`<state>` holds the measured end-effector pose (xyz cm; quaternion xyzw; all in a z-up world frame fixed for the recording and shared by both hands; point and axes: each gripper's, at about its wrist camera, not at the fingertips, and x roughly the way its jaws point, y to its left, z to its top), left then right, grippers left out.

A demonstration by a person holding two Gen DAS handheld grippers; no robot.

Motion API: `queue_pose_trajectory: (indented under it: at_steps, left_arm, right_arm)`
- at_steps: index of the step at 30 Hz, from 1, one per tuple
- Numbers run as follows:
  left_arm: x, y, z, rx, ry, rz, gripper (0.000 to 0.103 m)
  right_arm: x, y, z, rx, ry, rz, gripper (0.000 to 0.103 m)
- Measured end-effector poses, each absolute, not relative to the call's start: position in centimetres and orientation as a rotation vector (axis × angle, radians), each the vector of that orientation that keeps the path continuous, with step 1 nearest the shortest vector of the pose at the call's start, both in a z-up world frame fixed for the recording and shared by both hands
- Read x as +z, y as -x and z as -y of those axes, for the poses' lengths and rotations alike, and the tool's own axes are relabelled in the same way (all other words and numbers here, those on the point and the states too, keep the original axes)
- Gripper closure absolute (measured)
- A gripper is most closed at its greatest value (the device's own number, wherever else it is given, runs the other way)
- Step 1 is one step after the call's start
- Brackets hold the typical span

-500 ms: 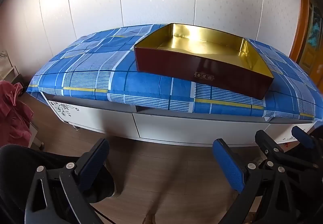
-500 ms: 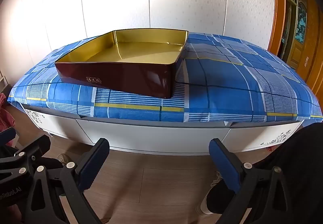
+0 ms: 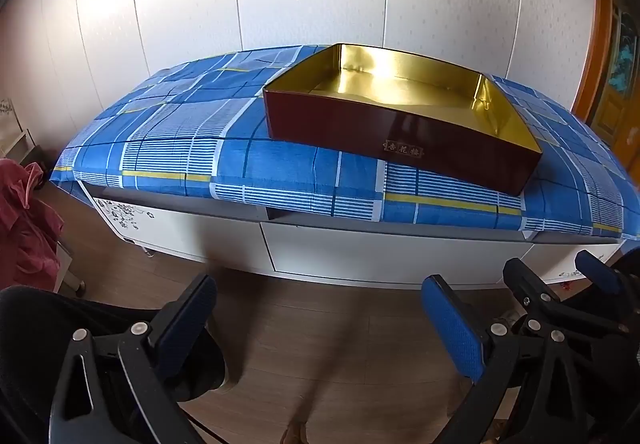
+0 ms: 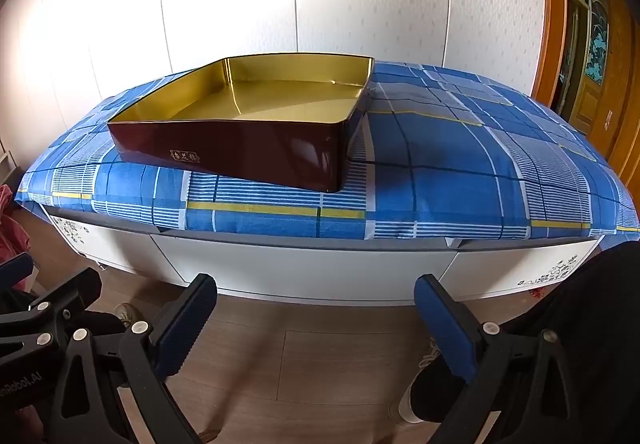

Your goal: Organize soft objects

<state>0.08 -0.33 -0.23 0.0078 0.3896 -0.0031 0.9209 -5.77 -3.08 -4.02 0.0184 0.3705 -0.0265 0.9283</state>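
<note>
Dark red metal box (image 3: 400,131) with shiny gold inside sits on the blue checked cloth (image 3: 192,147) over the white cabinet (image 3: 360,256). Left gripper (image 3: 320,324) and right gripper (image 4: 316,320) both hang wide open, holding nothing.

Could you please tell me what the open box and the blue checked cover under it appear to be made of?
The box looks like thin metal, probably tin: its gold inside mirrors the light, and its dark red outer wall is glossy like lacquer. The cover looks like woven fabric, likely cotton: matte, printed in checks, creased and draped softly over the cabinet edge.
</note>
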Motion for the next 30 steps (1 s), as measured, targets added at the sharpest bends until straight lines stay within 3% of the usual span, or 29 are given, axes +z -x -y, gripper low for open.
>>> queue_pose_trajectory:
  at_steps: [30]
  left_arm:
    - [-0.4,-0.2,0.56,-0.019,-0.021,-0.802,0.0]
  right_arm:
    - [-4.23,5.6,3.22,-0.055,-0.042,-0.771,0.002]
